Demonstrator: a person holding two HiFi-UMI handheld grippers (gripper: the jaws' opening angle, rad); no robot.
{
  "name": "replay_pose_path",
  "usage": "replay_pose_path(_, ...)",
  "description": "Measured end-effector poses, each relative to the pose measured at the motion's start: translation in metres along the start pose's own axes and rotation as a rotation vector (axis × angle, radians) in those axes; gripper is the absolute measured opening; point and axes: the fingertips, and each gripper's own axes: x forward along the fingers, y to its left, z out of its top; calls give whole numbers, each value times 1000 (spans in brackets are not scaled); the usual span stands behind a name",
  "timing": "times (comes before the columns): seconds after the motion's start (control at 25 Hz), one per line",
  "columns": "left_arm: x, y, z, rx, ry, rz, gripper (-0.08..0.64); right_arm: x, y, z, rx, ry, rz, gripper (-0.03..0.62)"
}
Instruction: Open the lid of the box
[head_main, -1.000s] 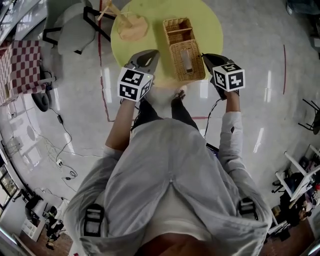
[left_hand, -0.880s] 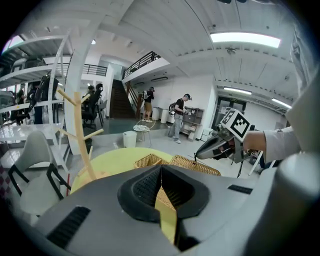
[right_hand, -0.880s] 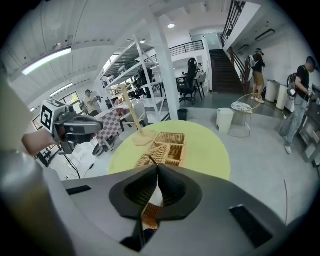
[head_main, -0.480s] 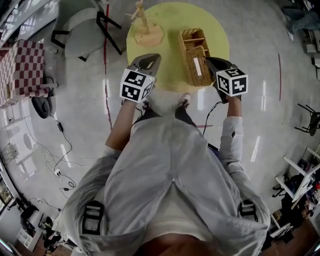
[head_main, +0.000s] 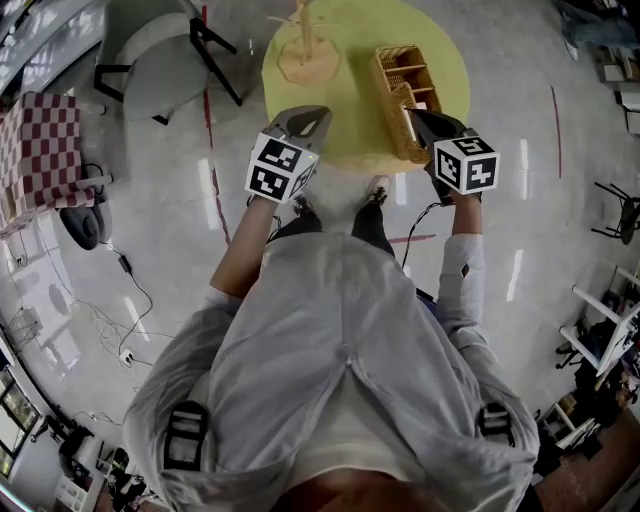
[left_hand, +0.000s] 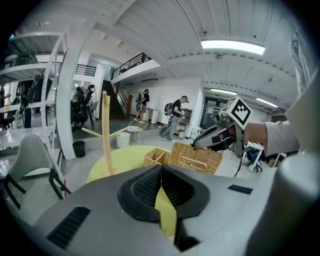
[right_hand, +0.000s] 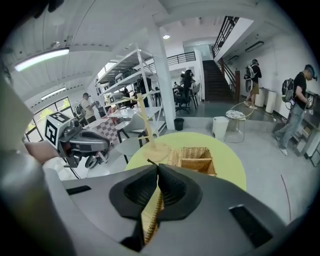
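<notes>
The wicker box (head_main: 408, 68) is set at the yellow surface's (head_main: 345, 120) right edge, compartments exposed. Its lid (head_main: 405, 138) is clamped on edge by the right tool (head_main: 416, 115). The left tool (head_main: 320, 113) is closed on nothing.

1. Table (head_main: 350, 110) under both gripper tips: plain yellow-green.
2. Box (head_main: 403, 66) and lid (head_main: 404, 130) at the right gripper (head_main: 415, 115): tan woven wicker.
3. Marker cube (head_main: 278, 165) on the left gripper (head_main: 318, 112): black-and-white squares.
4. Cloth (head_main: 40, 145), well left of it: red-white checks.
</notes>
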Motion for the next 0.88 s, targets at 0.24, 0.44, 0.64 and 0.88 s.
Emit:
replay_pose_path(0.24, -17, 8, -18, 40, 10, -73, 29, 18, 29, 1, 32, -27, -44, 29)
replay_pose_path(0.44, -26, 17, -34, 33, 28, -96, 30, 38, 55, -11, 68, -13, -25, 28)
replay_pose_path(0.64, -33, 31, -49, 5, 47, -96, 29, 63, 65, -31, 102, 50, -36, 29)
replay_pose_path(0.88, -38, 49, -69, -33, 86, -59, 29, 94, 63, -62, 160, 111, -32, 29)
